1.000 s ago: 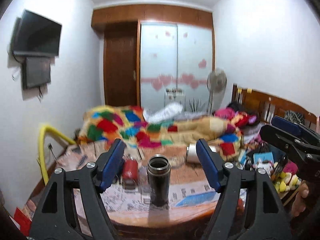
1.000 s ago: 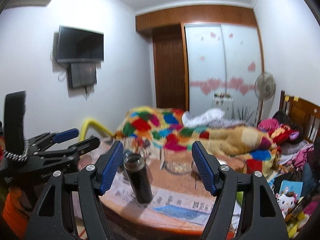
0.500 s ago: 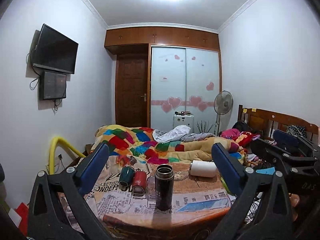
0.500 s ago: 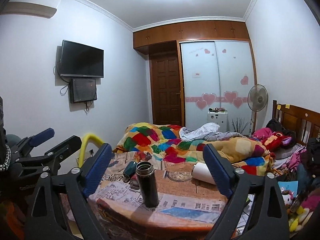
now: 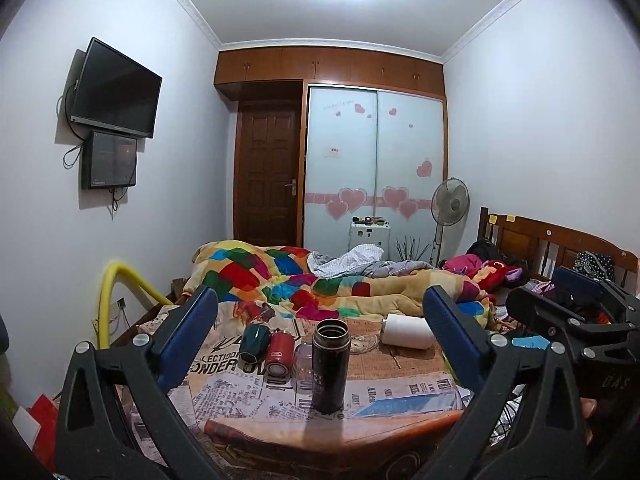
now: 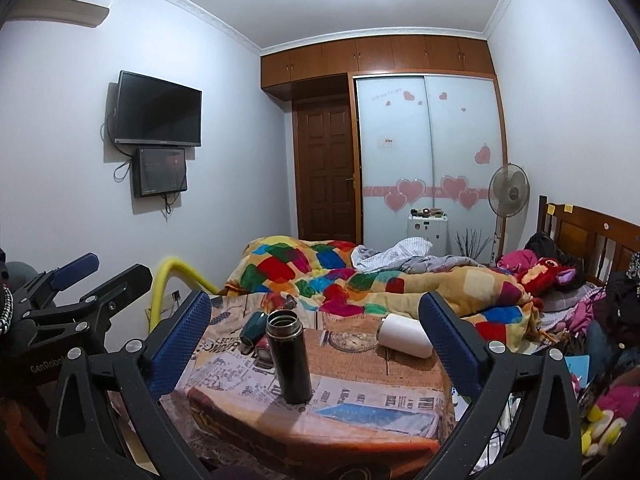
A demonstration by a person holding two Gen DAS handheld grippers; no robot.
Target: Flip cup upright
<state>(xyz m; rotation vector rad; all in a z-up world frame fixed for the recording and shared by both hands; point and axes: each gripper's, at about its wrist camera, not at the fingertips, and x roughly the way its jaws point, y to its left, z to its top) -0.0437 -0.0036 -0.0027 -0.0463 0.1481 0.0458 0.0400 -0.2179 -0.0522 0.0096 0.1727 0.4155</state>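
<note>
Cup work looked finished: the tall black cylindrical metal flask [image 5: 330, 366] stood upright, mouth open, on the newspaper-covered wooden table [image 5: 280, 432], near its front edge. Judged best was a clean retreat, disturbing nothing. Both tools were well back from it: the left gripper [image 5: 320, 336] and right gripper [image 6: 316, 332] had blue-padded jaws spread wide, holding and touching nothing.

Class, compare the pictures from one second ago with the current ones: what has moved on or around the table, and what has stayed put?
Both grippers pulled back and up from the table: the left gripper and right gripper, jaws open, now frame the black flask from farther away, and more ceiling shows. Nothing was grasped or released. The flask stays upright; the green cup, red cup and white cup still lie on the newspaper-covered table.
</note>
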